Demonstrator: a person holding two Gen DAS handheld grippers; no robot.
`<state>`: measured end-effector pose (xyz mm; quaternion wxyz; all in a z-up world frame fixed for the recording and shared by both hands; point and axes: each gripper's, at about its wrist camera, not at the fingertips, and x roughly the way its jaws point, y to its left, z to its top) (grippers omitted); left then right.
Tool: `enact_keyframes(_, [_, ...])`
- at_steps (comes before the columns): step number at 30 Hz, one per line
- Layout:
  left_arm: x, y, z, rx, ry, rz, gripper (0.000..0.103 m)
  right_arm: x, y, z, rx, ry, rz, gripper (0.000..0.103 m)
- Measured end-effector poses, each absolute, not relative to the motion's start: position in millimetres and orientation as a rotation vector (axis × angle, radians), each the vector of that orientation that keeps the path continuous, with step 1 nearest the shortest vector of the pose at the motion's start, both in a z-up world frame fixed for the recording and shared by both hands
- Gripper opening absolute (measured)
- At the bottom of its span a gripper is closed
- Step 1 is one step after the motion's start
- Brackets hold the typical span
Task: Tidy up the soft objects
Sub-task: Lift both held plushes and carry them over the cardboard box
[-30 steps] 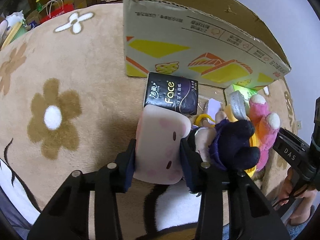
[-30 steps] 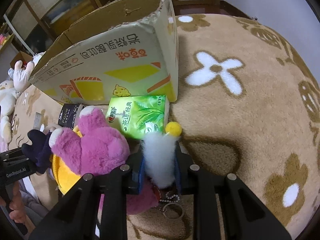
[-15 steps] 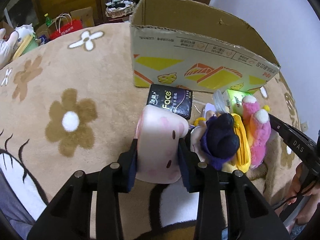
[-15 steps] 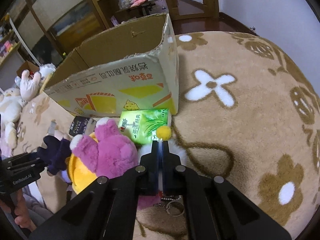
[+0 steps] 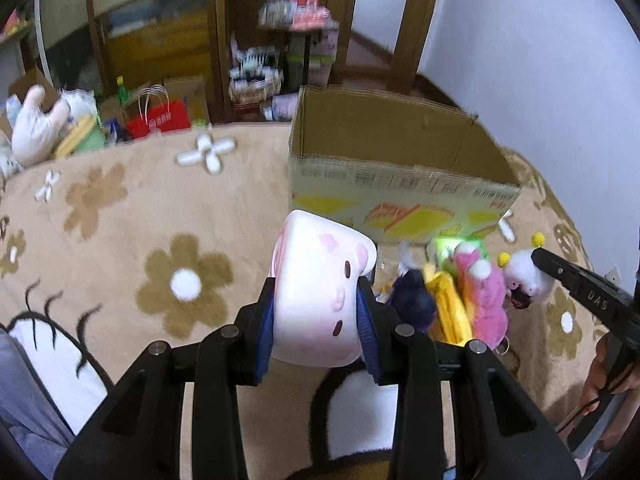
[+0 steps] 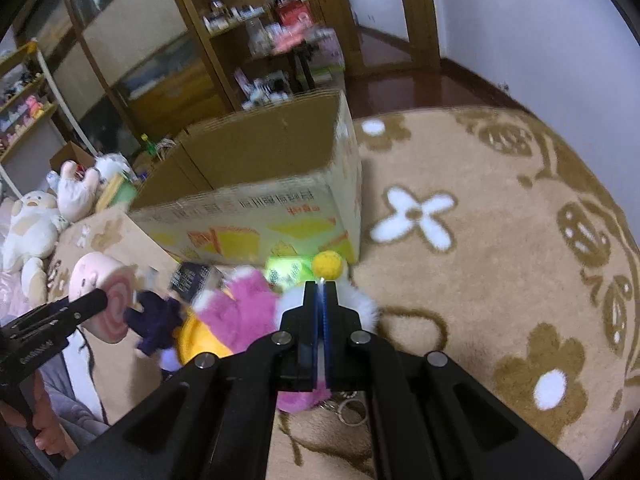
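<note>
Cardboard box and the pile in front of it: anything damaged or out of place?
The cardboard box has a ragged, torn top rim. Among the plush toys lie two non-plush packs: a green tissue pack and a black tissue pack, against the box front. Nothing looks spilled.

Cardboard box (image 5: pixel 404 168) on the rug (image 5: pixel 132 216), open side up. Just before its front wall, a row of plush toys (image 5: pixel 460 296) and tissue packs (image 6: pixel 192 278); shelves (image 6: pixel 256 40) behind the box; more plush toys (image 6: pixel 32 224) off left.
</note>
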<state>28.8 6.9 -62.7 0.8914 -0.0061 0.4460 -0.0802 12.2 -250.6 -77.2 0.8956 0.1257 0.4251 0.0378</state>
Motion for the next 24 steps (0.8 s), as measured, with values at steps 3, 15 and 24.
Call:
enact_keyframes(3, [23.2, 6.6, -51.1, -0.011, 0.847, -0.168, 0.035, 8.1, -246.8, -58.1, 0.246, 0.810, 0.091, 0.003])
enact_keyframes(15, [18.8, 5.5, -8.0, -0.003, 0.622, -0.181, 0.035, 11.1, -226.5, 12.5, 0.141, 0.548, 0.129, 0.003])
enact_keyframes(24, [49.8, -21.5, 5.6, 0.091, 0.598, -0.186, 0.036, 51.0, -220.4, 24.8, 0.095, 0.508, 0.175, 0.003])
